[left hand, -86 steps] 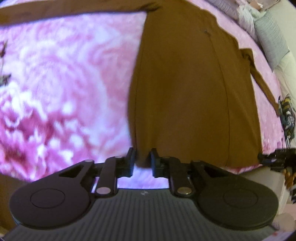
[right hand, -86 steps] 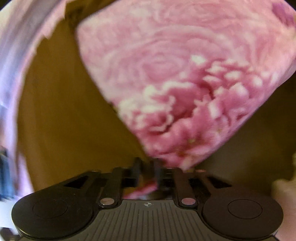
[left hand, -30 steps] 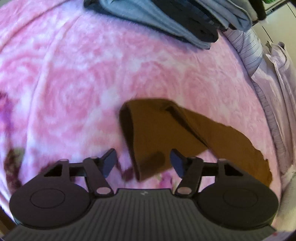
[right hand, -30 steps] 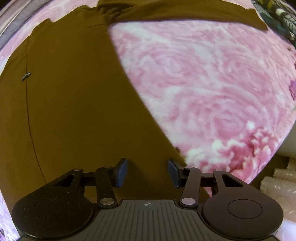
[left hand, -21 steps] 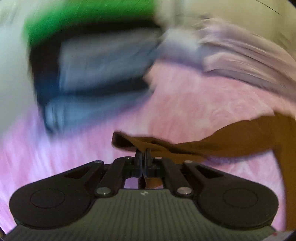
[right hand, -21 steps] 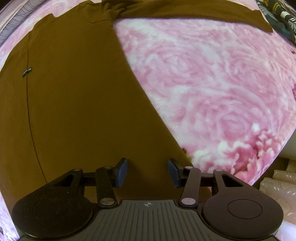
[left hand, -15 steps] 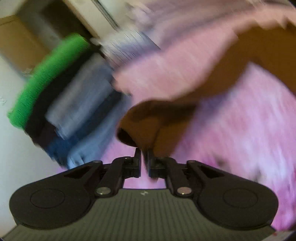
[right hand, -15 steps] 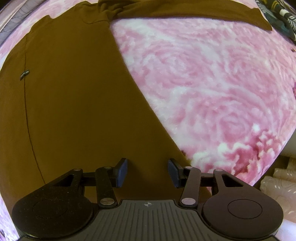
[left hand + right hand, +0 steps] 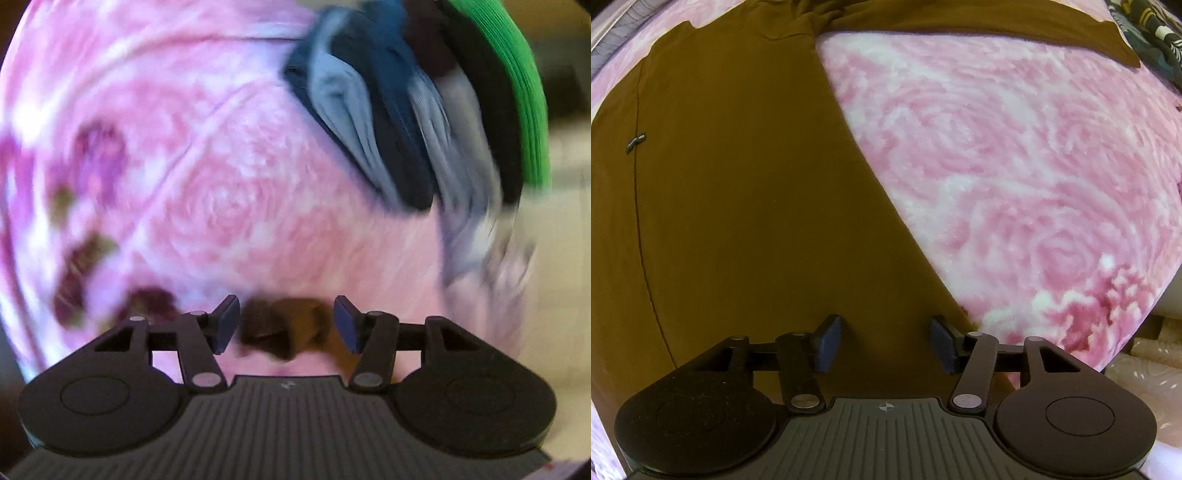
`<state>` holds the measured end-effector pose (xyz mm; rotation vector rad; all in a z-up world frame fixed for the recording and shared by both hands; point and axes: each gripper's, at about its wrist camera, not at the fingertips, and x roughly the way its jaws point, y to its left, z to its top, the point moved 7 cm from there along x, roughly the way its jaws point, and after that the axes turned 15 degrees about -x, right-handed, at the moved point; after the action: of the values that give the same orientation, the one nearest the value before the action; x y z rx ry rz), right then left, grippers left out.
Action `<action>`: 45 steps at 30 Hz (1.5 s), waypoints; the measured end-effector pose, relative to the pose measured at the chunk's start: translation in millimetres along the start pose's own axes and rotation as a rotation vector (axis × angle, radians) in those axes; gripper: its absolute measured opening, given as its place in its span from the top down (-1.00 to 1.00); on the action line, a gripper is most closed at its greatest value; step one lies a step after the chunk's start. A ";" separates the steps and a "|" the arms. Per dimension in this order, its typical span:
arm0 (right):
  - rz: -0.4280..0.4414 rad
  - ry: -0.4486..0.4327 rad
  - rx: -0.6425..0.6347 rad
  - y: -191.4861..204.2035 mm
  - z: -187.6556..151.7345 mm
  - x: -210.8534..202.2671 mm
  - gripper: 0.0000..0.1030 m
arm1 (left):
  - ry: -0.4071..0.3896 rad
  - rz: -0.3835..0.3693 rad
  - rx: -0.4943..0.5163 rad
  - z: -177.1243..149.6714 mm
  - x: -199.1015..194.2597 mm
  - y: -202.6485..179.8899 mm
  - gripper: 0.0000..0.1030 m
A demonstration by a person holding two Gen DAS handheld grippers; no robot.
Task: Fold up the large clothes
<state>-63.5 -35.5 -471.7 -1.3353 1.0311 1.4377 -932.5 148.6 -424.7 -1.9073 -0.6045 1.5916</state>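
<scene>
A large brown garment (image 9: 738,203) lies flat on the pink flowered blanket (image 9: 1015,166), filling the left half of the right wrist view; one sleeve (image 9: 979,26) stretches along the top. My right gripper (image 9: 882,345) hangs open just above the garment's lower edge, holding nothing. In the blurred left wrist view, a bunched brown sleeve end (image 9: 284,328) lies on the blanket (image 9: 221,184) between the spread fingers of my left gripper (image 9: 284,328), which is open and does not grip it.
A stack of folded clothes (image 9: 417,122), blue, grey, black and green, sits at the upper right of the left wrist view. A dark patterned fabric (image 9: 1156,40) lies at the top right corner of the right wrist view. The bed's edge (image 9: 1126,347) runs at lower right.
My left gripper, shut on the brown sleeve end half a second ago, has opened and the sleeve end now lies between its fingers. The left view swung round. The right gripper barely moved.
</scene>
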 end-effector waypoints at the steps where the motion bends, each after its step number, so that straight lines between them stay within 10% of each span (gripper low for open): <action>1: 0.000 -0.001 -0.002 0.1 -0.5 0.2 -0.02 | 0.012 -0.009 -0.057 1.6 3.4 -2.0 -0.01; 15: -0.002 -0.030 -0.011 5.2 -11.4 2.4 -0.12 | 0.110 0.119 -0.395 -7.4 47.6 0.2 -0.39; 17: -0.001 -0.035 -0.014 5.3 -13.1 2.4 -0.12 | 0.115 0.169 -0.426 -7.1 57.7 10.8 -0.31; 20: 0.000 -0.042 -0.017 5.3 -16.2 2.4 -0.12 | 0.113 0.181 -0.368 -13.1 63.1 12.4 0.60; 21: 0.000 -0.044 -0.018 5.4 -17.1 2.3 -0.12 | 0.119 0.188 -0.303 -17.0 63.3 9.0 0.90; 25: -0.003 -0.052 -0.018 9.3 -20.7 2.6 -0.12 | 0.049 0.163 0.018 -30.2 46.7 -22.5 0.96; 32: -0.007 -0.048 -0.014 10.6 -24.9 3.9 -0.13 | -0.226 -0.114 1.162 -114.9 -21.9 -140.0 0.95; 35: -0.009 -0.057 -0.007 11.9 -20.5 3.5 -0.14 | -0.208 0.076 1.312 -119.3 -11.1 -111.6 0.79; 40: -0.010 -0.063 0.023 15.3 -5.0 2.1 -0.18 | -0.239 0.464 1.116 -47.3 9.0 -23.7 0.58; 45: -0.005 -0.059 0.022 9.6 0.5 1.2 -0.20 | -0.146 0.247 0.718 -21.4 -9.0 -21.3 0.58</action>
<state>-73.0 -37.3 -472.8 -1.2716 1.0017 1.4498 -912.7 155.2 -401.1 -1.3617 0.1605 1.7892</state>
